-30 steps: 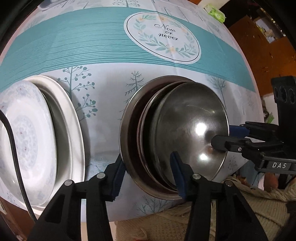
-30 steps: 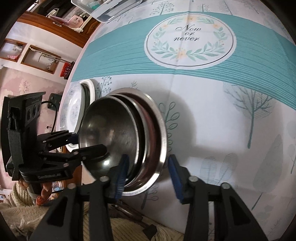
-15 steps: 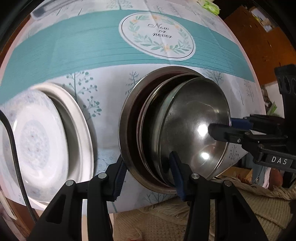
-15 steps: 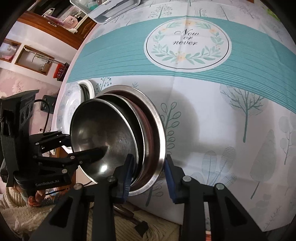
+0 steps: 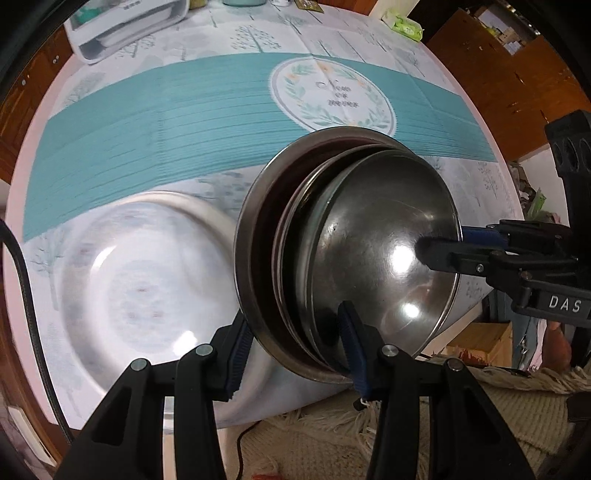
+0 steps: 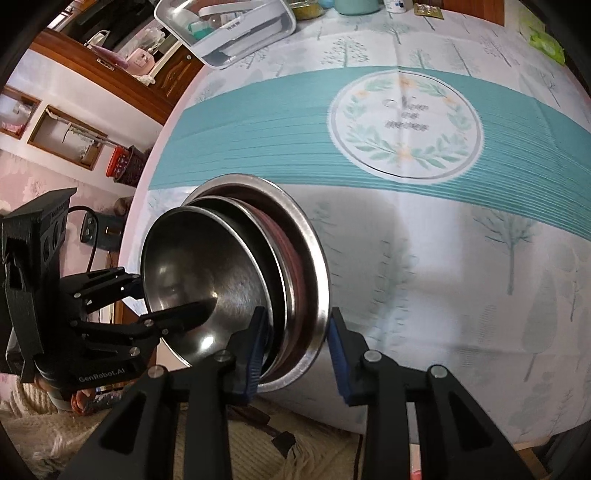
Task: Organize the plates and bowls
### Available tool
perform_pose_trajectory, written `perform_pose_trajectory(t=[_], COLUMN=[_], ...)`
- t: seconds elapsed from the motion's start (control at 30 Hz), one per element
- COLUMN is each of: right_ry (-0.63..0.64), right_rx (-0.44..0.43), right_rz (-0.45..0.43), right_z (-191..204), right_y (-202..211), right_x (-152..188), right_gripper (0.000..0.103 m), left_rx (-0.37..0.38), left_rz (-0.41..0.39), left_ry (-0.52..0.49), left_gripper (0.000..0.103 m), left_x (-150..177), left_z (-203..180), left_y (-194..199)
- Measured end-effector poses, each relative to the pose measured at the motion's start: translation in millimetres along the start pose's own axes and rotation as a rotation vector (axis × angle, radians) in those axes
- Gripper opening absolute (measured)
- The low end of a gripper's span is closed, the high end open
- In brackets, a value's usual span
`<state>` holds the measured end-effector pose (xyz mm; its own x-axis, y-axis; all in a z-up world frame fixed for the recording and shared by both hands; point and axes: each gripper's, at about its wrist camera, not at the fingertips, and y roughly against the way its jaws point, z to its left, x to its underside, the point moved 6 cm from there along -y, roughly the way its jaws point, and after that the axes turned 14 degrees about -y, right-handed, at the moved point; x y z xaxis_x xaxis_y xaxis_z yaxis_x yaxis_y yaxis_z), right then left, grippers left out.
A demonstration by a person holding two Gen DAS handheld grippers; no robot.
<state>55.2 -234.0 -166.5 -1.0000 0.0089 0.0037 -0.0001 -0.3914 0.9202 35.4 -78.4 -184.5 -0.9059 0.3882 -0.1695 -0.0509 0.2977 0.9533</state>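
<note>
A nested stack of steel bowls (image 5: pixel 373 254) is held up on edge above the table, also in the right wrist view (image 6: pixel 221 280). My left gripper (image 5: pixel 295 347) is shut on the near rim of the stack. My right gripper (image 6: pixel 295 347) is shut on the opposite rim; in the left wrist view one of its fingers (image 5: pixel 439 254) lies inside the inner bowl. A stack of white patterned plates (image 5: pixel 144 280) lies on the tablecloth below and left of the bowls, blurred.
The tablecloth (image 6: pixel 406 118) has a teal band and a round "Now or never" emblem. A white tray (image 6: pixel 229 26) with items stands at the far edge, with jars and a green packet (image 5: pixel 402 22) nearby. The near table edge is just below the bowls.
Both grippers have lifted the bowl stack off the table and carried it left, over the white plates. The view has risen, so more of the far table shows.
</note>
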Motion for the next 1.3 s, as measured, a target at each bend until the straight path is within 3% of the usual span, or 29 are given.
perform_pose_trajectory(t=[0.3,0.53,0.87,1.13,1.3], right_ry=[0.015,-0.023,-0.064,-0.051,-0.032], right_rx=[0.002,0.032,0.099,0.126,0.139], right_rz=[0.023,0.046,0.038,-0.063,-0.118], right_z=[94,127,136,137,139], right_y=[-48,-87,-108,-92,-79], right_x=[5,7,13,10,15], right_gripper=[0.032,0.032,0.034,0.036,0.043], left_rx=[0.008,0.025,0.068,-0.043,-0.102], left_rz=[0.007,0.045,0.060,-0.030,-0.084], left_ry=[0.063,0.051,0.015,-0.049,-0.080], left_gripper=[0.044,0.044,0.048,0.060,0.069], left_x=[46,70,75,64,63], left_z=[93,132,144,131,124], left_y=[23,16,3,18,33])
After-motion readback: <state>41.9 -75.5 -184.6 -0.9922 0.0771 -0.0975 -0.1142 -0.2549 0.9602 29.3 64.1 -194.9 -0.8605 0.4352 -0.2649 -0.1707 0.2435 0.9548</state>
